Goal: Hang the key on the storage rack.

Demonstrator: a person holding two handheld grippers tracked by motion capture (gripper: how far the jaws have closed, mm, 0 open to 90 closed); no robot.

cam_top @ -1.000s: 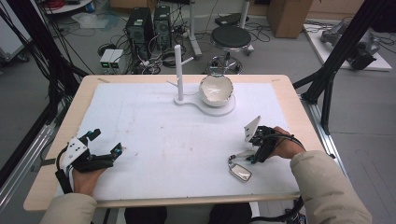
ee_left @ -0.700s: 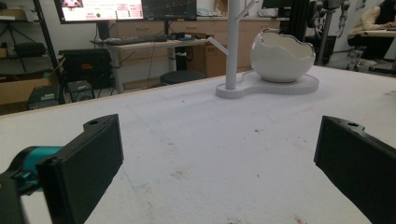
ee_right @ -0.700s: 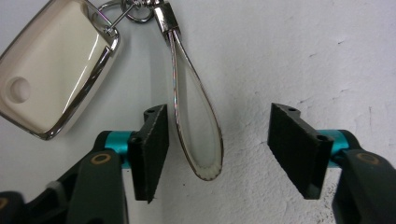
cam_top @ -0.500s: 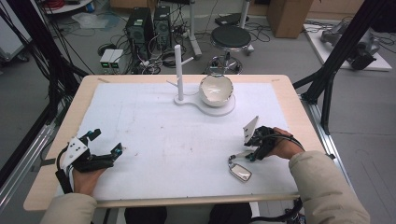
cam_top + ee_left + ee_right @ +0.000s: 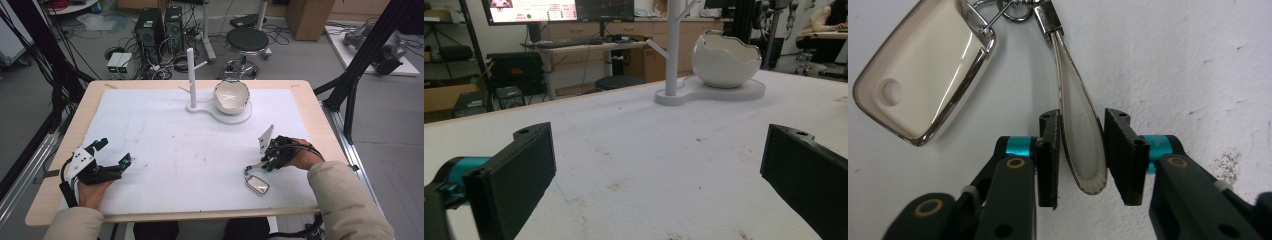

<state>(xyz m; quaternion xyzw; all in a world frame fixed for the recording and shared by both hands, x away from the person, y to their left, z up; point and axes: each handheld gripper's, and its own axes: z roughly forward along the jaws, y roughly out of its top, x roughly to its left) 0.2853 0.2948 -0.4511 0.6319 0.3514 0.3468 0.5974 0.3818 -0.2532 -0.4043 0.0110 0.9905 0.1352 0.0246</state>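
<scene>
Cream key fob with chrome rim, flat on the white worktop at the near right edge, just beside the right gripper. Ring and clasp join it to a pale leather strap loop. Right gripper view: strap loop lies between the two black jaws, which have just been closing in on it; left pad looks to touch the strap edge, right pad seems a hair off it, though hard to be sure from this angle. Not a firm grasp yet.

Left gripper rests at the near left of the worktop, well apart from the fob; jaws spread wide, nothing between them.

Farther back, centre: white stand with an upright branched post and a white egg-shaped bowl on its base.

Beyond the worktop: stool, computer towers, cables on the floor.
</scene>
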